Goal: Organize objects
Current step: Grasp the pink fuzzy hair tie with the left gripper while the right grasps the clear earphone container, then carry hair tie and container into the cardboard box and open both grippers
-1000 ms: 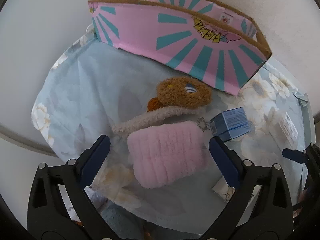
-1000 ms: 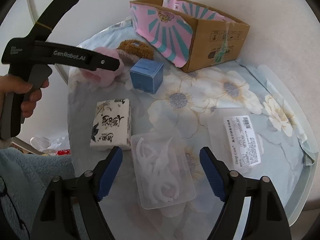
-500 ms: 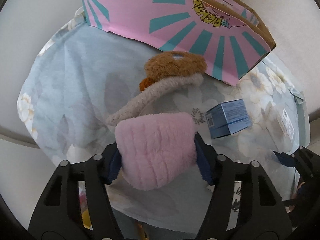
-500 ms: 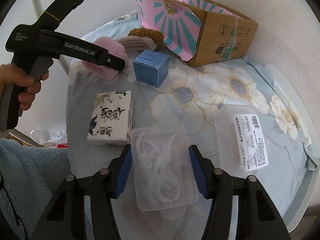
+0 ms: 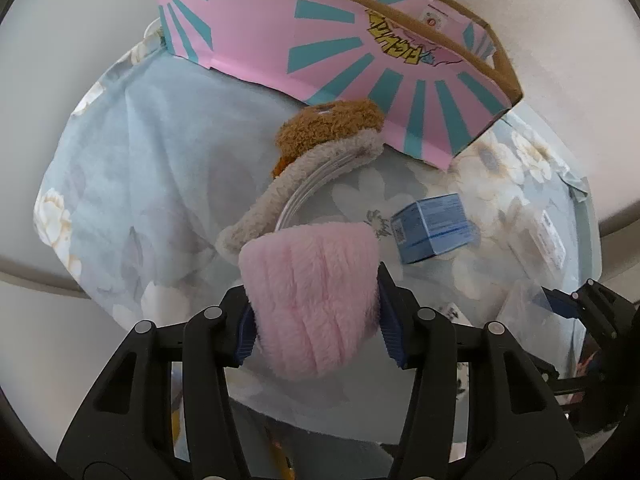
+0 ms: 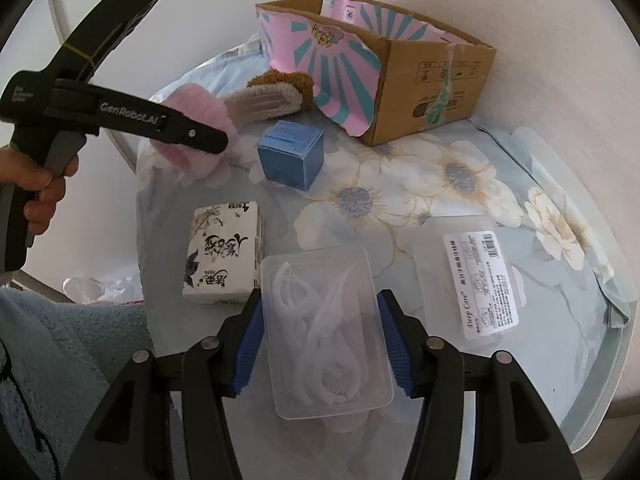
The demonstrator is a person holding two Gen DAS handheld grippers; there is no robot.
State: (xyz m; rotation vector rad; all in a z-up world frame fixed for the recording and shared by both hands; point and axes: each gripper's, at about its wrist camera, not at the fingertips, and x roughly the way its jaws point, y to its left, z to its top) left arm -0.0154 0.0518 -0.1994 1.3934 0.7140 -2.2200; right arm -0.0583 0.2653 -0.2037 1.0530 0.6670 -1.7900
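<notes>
Left gripper (image 5: 316, 334) closing on pink plush earmuff (image 5: 312, 300), pads pressing both sides, near surface (image 6: 400, 184) edge. Right gripper (image 6: 320, 344) clamped on clear plastic box (image 6: 324, 332), beside tissue pack (image 6: 224, 256). Cardboard box (image 6: 400, 80) behind.

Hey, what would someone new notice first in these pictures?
Likely the pink sunburst cardboard box at the table's far edge. Next, the fluffy pink earmuff squeezed in the closing left hand-held gripper, and the clear tray of white picks clamped by the right hand-held gripper.
</notes>
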